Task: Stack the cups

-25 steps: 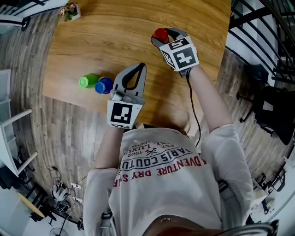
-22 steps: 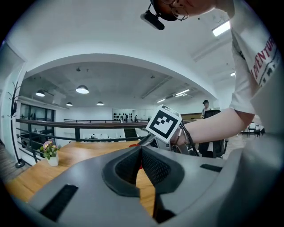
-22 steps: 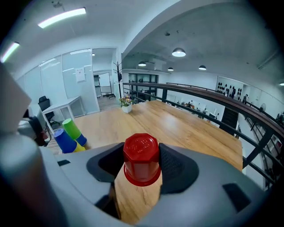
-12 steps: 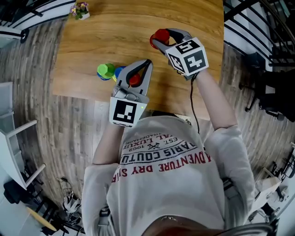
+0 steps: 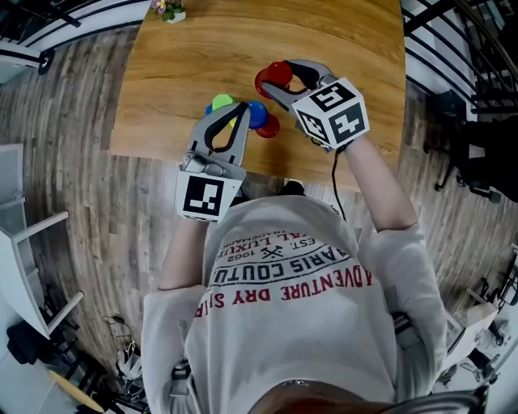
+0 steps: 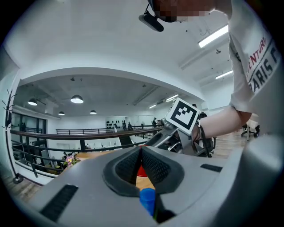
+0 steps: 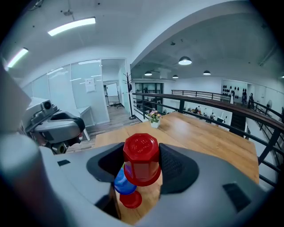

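A person in a white printed T-shirt (image 5: pixel 283 299) works over a wooden table (image 5: pixel 340 32) with a hand-held gripper in each hand, seen from a head-mounted camera. A small pot of flowers (image 5: pixel 168 10) stands at the table's far left corner. Near the front edge, a green cup (image 5: pixel 220 103) sits just left of the left gripper (image 5: pixel 235 113), whose jaws are pressed together at the tips with nothing between them. The left gripper view shows only a sliver of red and blue beyond the narrow gap behind those tips. Just to the right stand a blue cup (image 5: pixel 257 113) and, beside it and closer to the person, a second red cup (image 5: pixel 269 127), both on the tabletop and crowded close to the green one. Above and to the right of this cluster, the right gripper (image 5: pixel 285 79) pinches a red cup (image 7: pixel 141 159) by its sides, held clear of the table with its closed octagonal end facing that gripper's camera.
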A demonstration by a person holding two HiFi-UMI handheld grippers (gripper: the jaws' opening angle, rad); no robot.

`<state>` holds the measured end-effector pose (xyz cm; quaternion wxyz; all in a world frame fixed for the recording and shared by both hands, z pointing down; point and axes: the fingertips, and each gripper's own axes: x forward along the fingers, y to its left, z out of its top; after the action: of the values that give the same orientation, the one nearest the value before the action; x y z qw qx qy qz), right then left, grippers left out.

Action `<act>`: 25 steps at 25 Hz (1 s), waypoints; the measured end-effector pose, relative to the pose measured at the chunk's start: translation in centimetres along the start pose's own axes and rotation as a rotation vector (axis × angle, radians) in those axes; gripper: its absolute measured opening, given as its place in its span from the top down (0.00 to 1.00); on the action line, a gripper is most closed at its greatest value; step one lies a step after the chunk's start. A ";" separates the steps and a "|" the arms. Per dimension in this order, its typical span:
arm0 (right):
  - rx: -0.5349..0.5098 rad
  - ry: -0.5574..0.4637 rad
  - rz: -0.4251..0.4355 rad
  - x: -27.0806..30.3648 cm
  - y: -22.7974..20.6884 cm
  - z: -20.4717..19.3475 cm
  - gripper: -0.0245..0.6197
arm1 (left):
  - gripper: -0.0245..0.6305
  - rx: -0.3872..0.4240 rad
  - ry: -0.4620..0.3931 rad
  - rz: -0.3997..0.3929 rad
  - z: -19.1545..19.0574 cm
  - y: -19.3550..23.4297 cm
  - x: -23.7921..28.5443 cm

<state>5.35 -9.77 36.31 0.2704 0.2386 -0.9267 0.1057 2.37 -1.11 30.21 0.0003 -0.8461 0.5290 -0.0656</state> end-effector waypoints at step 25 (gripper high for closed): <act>0.025 0.040 -0.097 5.1 7.1 -1.7 0.56 | 0.94 -0.009 -0.024 -0.099 -2.6 5.9 -6.8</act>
<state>-1.26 -5.04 40.03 0.2908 0.2843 -0.9070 0.1089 -6.15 2.55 31.60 -0.0001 -0.8719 0.4868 -0.0530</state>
